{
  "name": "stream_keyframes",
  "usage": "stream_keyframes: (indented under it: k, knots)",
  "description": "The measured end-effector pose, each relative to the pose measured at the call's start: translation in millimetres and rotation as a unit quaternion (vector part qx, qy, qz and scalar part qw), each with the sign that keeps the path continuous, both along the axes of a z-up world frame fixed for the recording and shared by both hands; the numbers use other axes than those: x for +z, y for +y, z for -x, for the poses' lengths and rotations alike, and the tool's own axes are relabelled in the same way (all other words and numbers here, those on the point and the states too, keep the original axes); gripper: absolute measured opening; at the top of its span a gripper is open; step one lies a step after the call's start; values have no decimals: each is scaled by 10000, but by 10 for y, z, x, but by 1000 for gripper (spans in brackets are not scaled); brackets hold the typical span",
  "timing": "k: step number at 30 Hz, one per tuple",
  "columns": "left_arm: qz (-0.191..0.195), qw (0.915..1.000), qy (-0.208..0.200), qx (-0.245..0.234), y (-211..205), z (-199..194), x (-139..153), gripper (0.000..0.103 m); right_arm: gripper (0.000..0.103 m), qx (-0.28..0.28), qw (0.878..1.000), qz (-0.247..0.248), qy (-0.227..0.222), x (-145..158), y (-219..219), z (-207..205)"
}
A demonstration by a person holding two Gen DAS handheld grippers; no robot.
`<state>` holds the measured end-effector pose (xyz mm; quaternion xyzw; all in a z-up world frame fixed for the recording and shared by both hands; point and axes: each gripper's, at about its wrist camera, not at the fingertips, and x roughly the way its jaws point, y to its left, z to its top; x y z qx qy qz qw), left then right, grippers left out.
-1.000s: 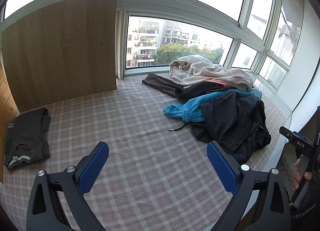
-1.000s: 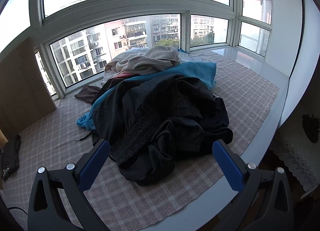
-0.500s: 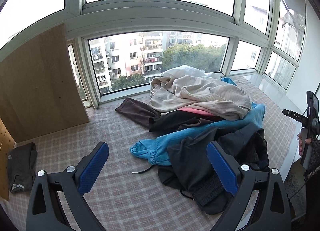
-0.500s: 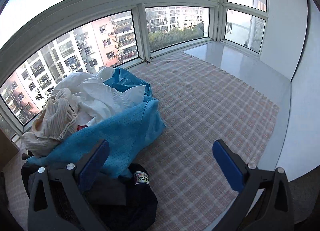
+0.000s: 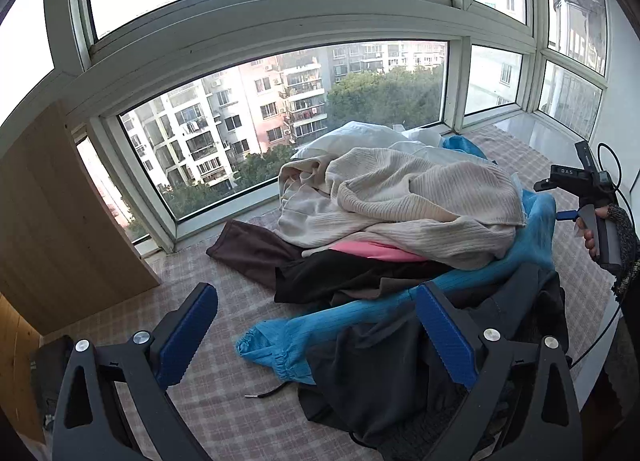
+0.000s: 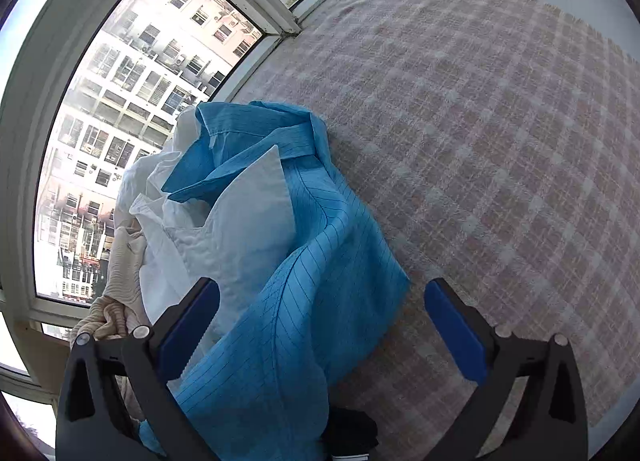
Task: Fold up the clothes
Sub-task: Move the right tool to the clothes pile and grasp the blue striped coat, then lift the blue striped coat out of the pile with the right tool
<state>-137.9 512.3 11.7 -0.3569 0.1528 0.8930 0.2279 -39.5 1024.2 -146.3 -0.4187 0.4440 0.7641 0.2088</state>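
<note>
Two grippers were in view, both with fingers spread wide and nothing between the blue pads. Left wrist view, from the left: a wooden panel point(image 5: 60, 213) stood against the window frame at the left edge of the checked mat point(image 5: 200, 285); a dark folded garment point(image 5: 48, 377) lay at the mat's near left corner, partly hidden behind the left gripper point(image 5: 316, 337). That gripper hovered above the mat and the near end of the clothes pile, touching nothing. A loose drawstring tip point(image 5: 268, 393) lay on the mat just beside the pile. Pile, bottom to top: black garment point(image 5: 384, 377) nearest, blue striped jacket point(image 5: 320, 329) with its cuffed sleeve end pointing left, brown piece point(image 5: 248, 249) spread toward the window, pink layer point(image 5: 372, 251), cream ribbed sweater point(image 5: 404, 197) on top. At the right edge, a hand point(image 5: 592, 233) held the handle of the right gripper's unit above the mat.

Right wrist view: right gripper point(image 6: 322, 333) hung over the blue striped jacket point(image 6: 304, 261), collar toward the window; a white garment point(image 6: 224, 229) lay partly under it, the cream sweater point(image 6: 120, 281) at far left. Right half of the mat point(image 6: 500, 141) was bare.
</note>
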Motion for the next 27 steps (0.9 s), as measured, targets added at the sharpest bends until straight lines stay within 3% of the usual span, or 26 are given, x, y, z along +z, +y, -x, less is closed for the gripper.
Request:
stream_keyframes:
  k: [2, 7, 9, 12, 17, 19, 20, 23, 24, 27]
  knots:
    - [31, 9999, -94, 77, -33, 49, -79, 100, 97, 132, 9998, 71, -90, -102, -29, 91]
    - [74, 9991, -312, 284, -161, 140, -228, 100, 70, -98, 9977, 584, 318, -304, -34, 59]
    - [64, 9987, -371, 330, -202, 154, -261, 100, 58, 43, 9984, 508, 242, -313, -59, 72]
    - [63, 9985, -416, 341, -225, 167, -292, 100, 58, 252, 9994, 211, 53, -306, -134, 115]
    - [105, 9988, -412, 237, -187, 139, -302, 100, 58, 351, 9989, 76, 308, -353, -273, 146]
    - [133, 9989, -402, 194, -171, 126, -305, 100, 36, 448, 9983, 133, 341, -408, -319, 186]
    - [145, 9989, -402, 188, -170, 123, -307, 100, 15, 528, 9979, 191, 337, -438, -346, 214]
    - [151, 9988, -404, 212, -198, 128, -305, 100, 7, 573, 9976, 115, 377, -332, -376, 206]
    - [148, 9988, -396, 231, -213, 131, -301, 100, 5, 566, 9969, 165, 529, -235, -374, 209]
    - [102, 9987, -390, 309, -267, 148, -282, 100, 4, 354, 9820, 481, 1793, 317, -277, 105]
